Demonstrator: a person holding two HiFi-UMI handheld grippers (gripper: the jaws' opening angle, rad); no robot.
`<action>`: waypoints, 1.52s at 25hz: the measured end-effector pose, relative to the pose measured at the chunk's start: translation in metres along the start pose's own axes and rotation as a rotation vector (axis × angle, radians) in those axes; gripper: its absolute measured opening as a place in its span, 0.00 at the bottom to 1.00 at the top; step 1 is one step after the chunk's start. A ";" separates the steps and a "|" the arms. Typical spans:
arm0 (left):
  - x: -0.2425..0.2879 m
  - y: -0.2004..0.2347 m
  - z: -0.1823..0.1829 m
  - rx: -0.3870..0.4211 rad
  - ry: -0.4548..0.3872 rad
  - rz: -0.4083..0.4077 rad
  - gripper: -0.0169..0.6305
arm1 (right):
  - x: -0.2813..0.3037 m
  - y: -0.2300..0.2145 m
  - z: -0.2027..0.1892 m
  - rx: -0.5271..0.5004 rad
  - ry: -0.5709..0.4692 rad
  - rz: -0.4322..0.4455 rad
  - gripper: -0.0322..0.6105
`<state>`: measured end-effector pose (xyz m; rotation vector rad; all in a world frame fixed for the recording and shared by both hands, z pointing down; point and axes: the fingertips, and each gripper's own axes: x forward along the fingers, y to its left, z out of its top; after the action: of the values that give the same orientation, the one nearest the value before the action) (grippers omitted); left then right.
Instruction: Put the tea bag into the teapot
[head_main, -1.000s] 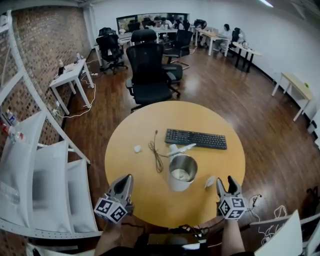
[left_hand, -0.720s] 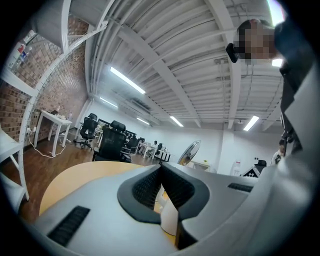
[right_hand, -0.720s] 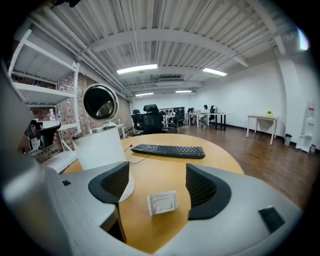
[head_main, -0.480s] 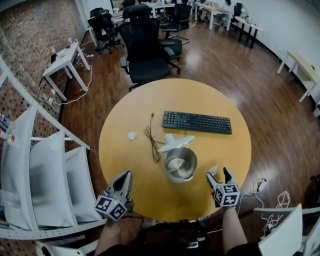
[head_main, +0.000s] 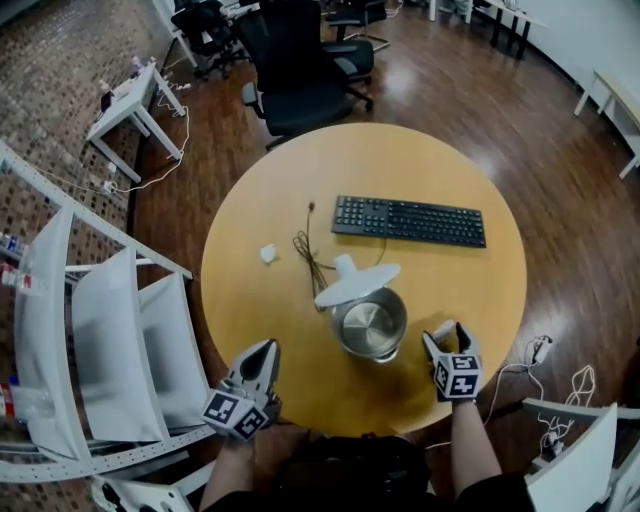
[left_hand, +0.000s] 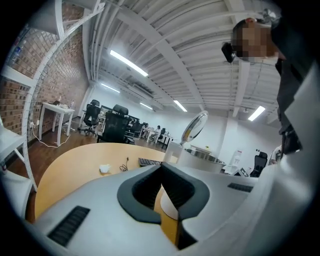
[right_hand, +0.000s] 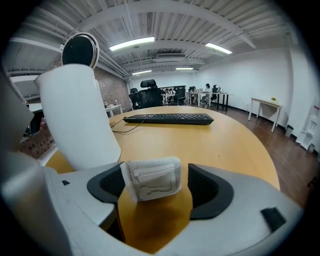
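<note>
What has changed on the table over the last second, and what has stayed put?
The right gripper opened its jaws wide and moved in around the tea bag, which now stands between them, unclamped. The left gripper stayed shut at the near edge of the table; the teapot, lid up, and the keyboard did not move.

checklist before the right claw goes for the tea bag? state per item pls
1. White mesh tea bag between the right claw jaws: ok, it lies on the round yellow table between them.
2. Grip on the tea bag: not ok, jaws wide apart, pads not pressing it.
3. White-walled steel teapot mouth open: ok, white round lid is tipped up.
4. Teapot beside the right claw: ok.
5. Left claw out of the way: ok, shut, empty, at the table's near edge.
6. Loose string on the tea bag: cannot tell.
</note>
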<state>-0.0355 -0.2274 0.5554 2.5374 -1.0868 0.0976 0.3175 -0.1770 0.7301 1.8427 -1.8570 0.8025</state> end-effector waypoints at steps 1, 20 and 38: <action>0.000 -0.002 -0.002 0.005 0.012 -0.005 0.02 | 0.004 -0.001 -0.002 -0.005 0.009 0.000 0.64; -0.010 0.009 0.004 -0.008 -0.025 0.001 0.02 | -0.011 -0.001 0.030 -0.015 -0.062 -0.013 0.51; -0.077 0.025 0.069 0.082 -0.222 0.009 0.02 | -0.118 0.069 0.196 -0.172 -0.467 0.040 0.50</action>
<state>-0.1132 -0.2154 0.4835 2.6654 -1.1991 -0.1429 0.2766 -0.2166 0.4985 2.0060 -2.1635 0.2180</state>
